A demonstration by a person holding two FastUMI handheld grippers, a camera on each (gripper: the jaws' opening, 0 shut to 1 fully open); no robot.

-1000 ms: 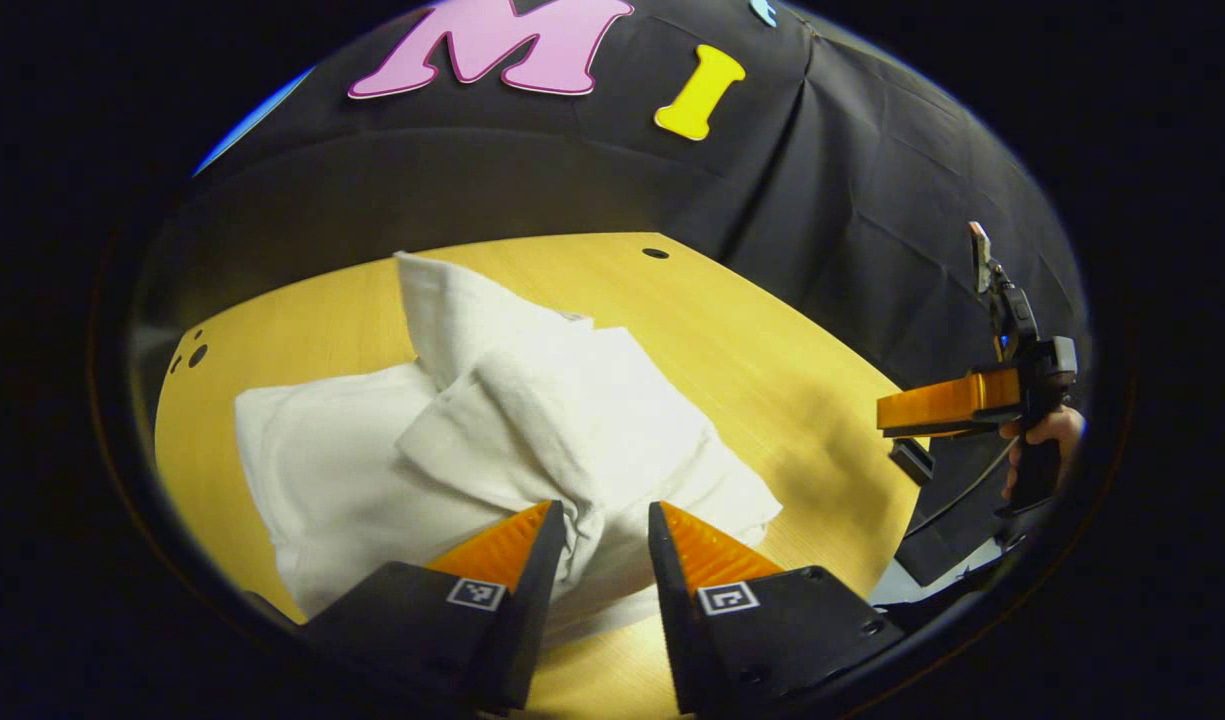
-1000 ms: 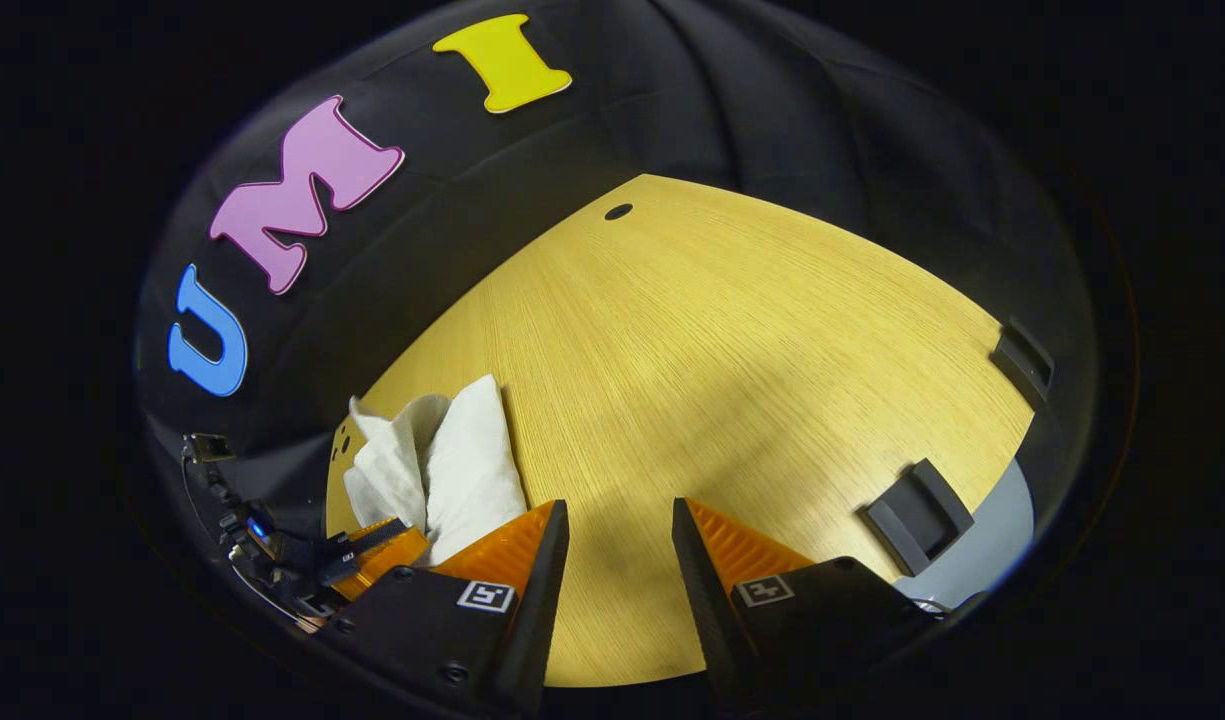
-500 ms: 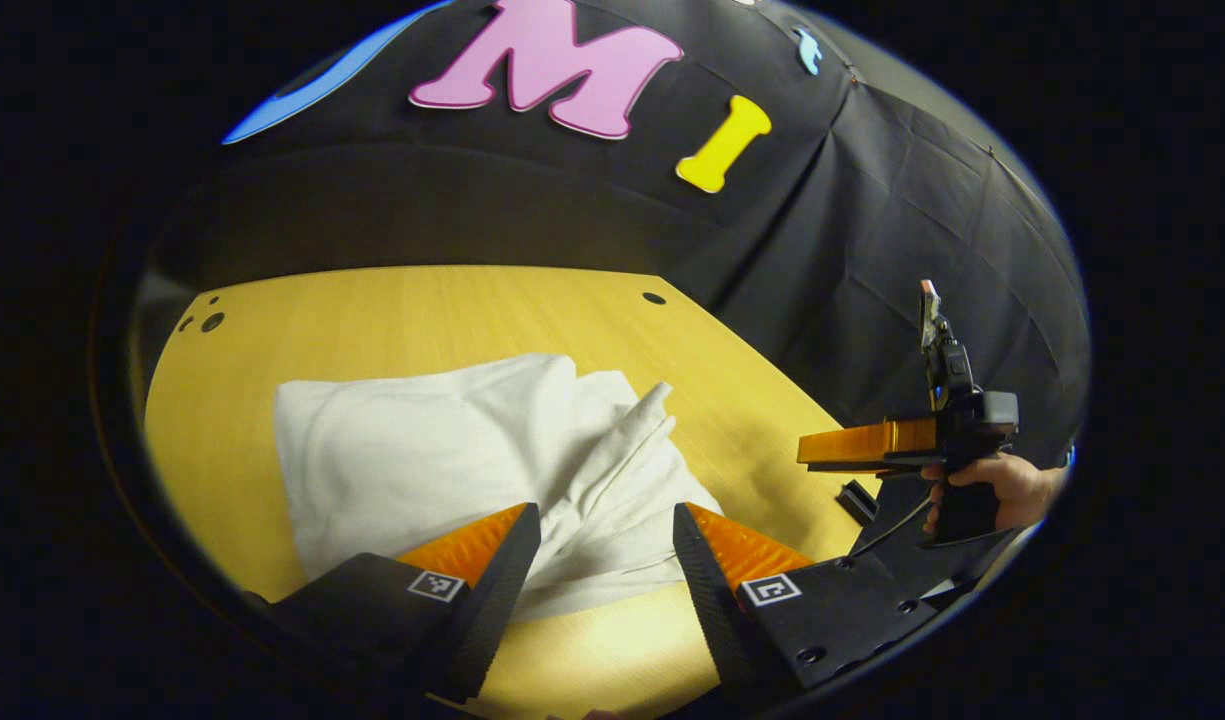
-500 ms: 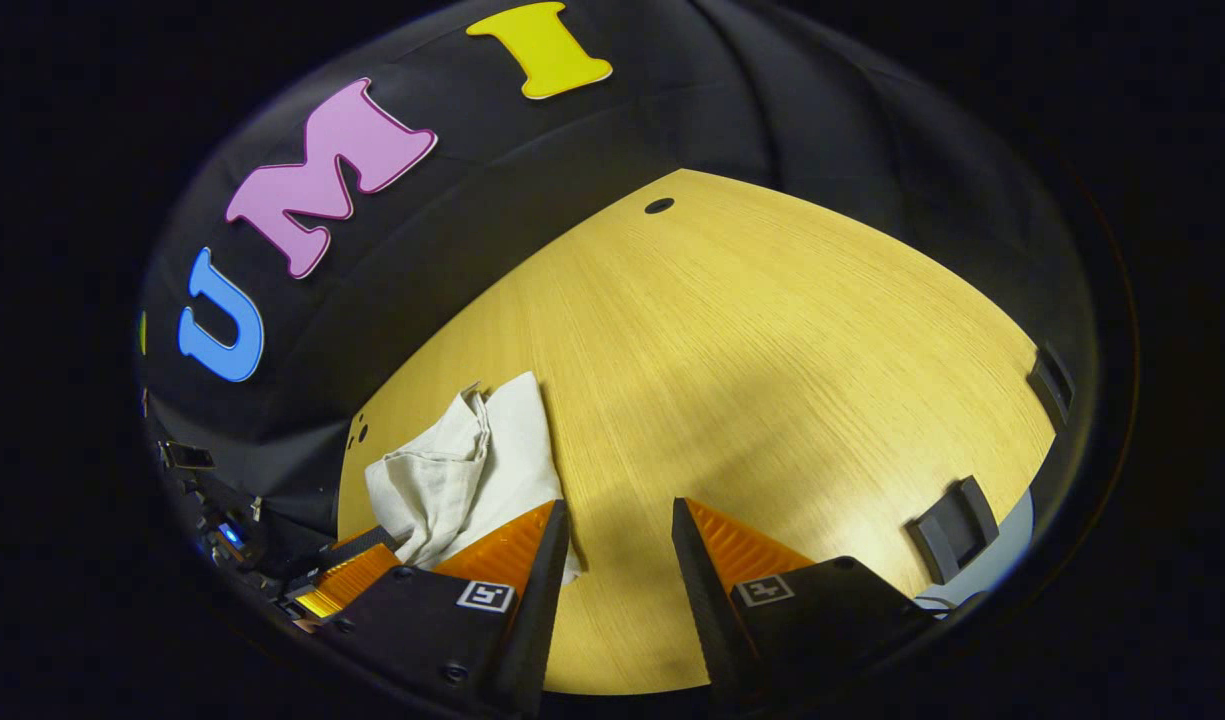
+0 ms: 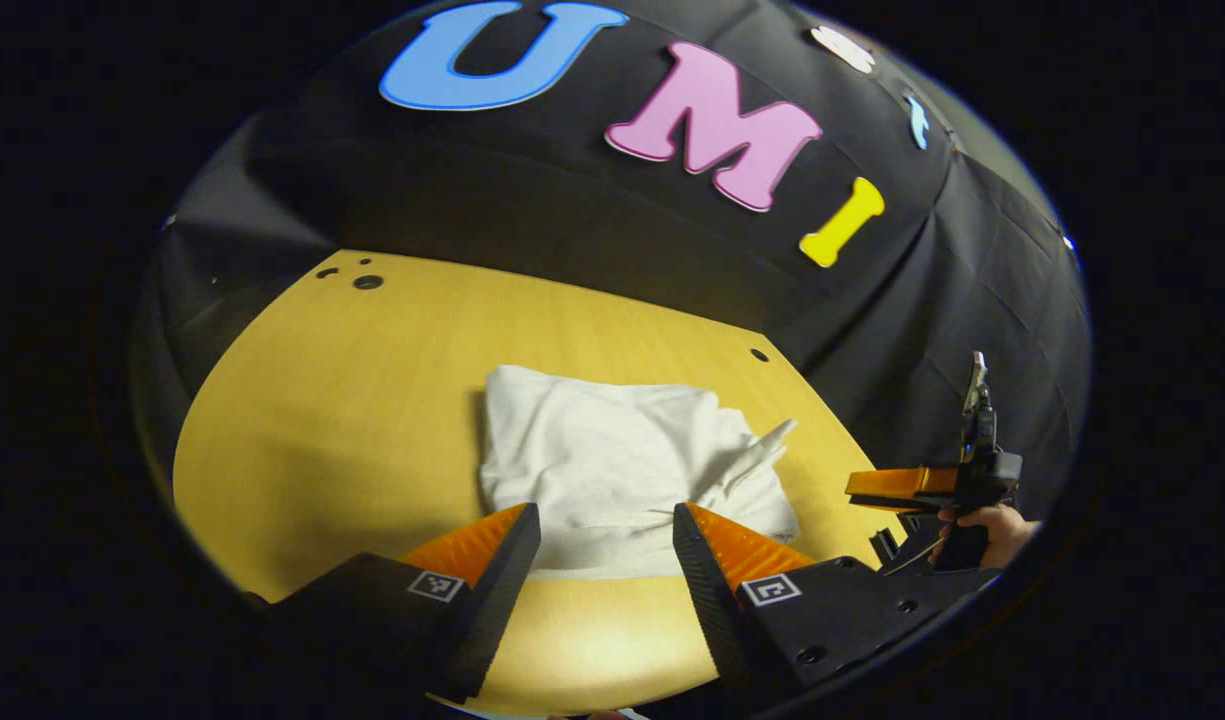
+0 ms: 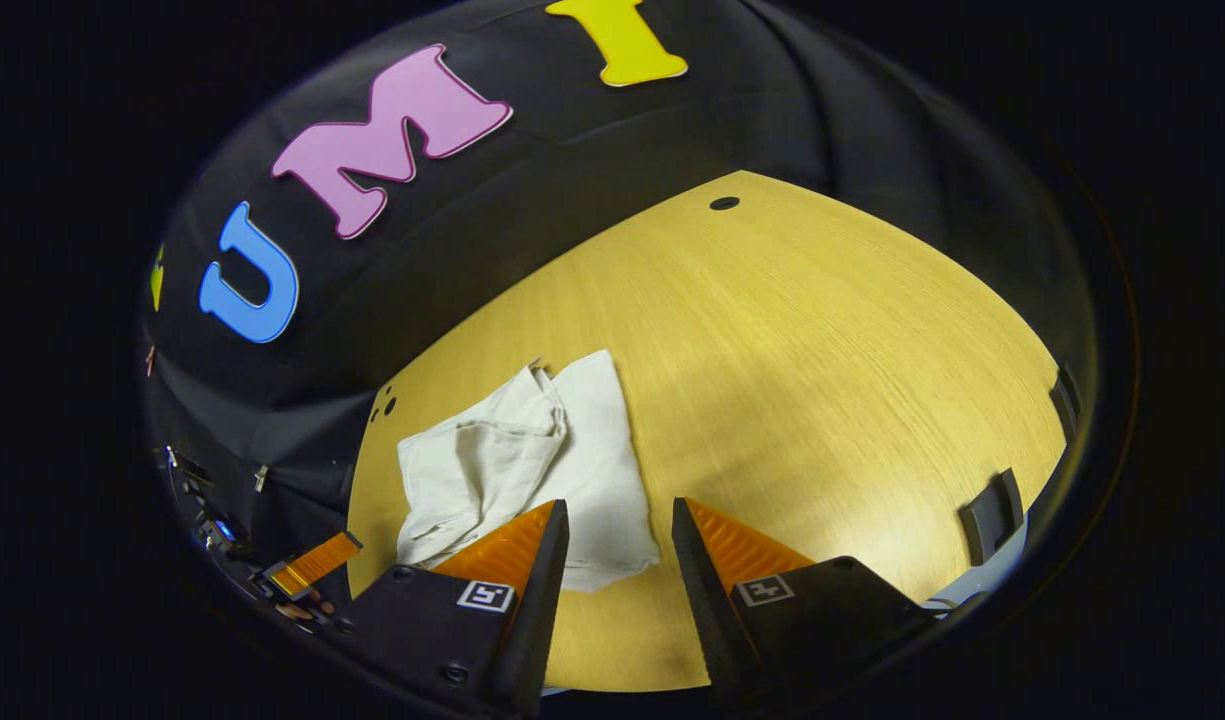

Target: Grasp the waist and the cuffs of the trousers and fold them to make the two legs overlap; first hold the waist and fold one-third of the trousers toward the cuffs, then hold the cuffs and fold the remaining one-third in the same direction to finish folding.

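Observation:
White trousers (image 5: pixel 622 460) lie folded into a compact bundle on the wooden table (image 5: pixel 352 400), with a loose corner sticking out at its right side. My left gripper (image 5: pixel 605 545) hovers open just in front of the bundle's near edge, nothing between its fingers. In the right gripper view the same trousers (image 6: pixel 522 460) lie left of centre, and my right gripper (image 6: pixel 619 540) is open above the table beside the bundle's near corner. The right gripper (image 5: pixel 917 485) also appears far right in the left gripper view, held by a hand (image 5: pixel 997 525).
Small holes mark the table's far corners (image 5: pixel 367 282) (image 6: pixel 723 203). Dark clamps (image 6: pixel 987 505) sit on the table's right edge in the right gripper view. The left gripper (image 6: pixel 312 562) shows at the lower left there. Black cloth walls close the booth behind.
My left gripper has let go of the trousers and drawn back; the bundle now lies flat and farther off. The right gripper has also pulled back and turned slightly, bringing more of the bundle into view.

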